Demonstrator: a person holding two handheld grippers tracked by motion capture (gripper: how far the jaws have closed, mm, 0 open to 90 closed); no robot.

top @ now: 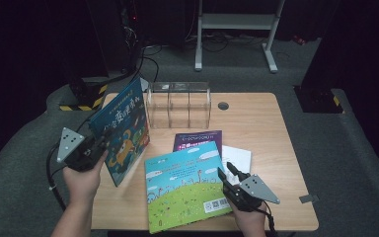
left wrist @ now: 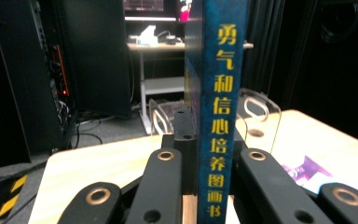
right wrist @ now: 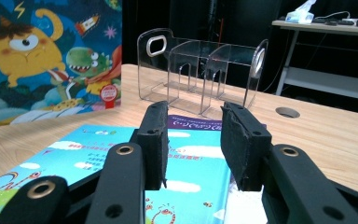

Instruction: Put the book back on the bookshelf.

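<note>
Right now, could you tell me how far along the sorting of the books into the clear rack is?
Done: nothing yet; the clear rack stands with its slots bare. In hand: the left gripper is shut on the spine of the blue monster book, held upright off the table. Left: the green book, the purple book and white sheet lie flat. The right gripper waits open beside the green book.

A wooden table (top: 256, 123) stands on grey carpet (top: 335, 163) in a dark room. Behind it stands a white metal frame (top: 237, 22), with black cabinets (left wrist: 18, 74) at left.
</note>
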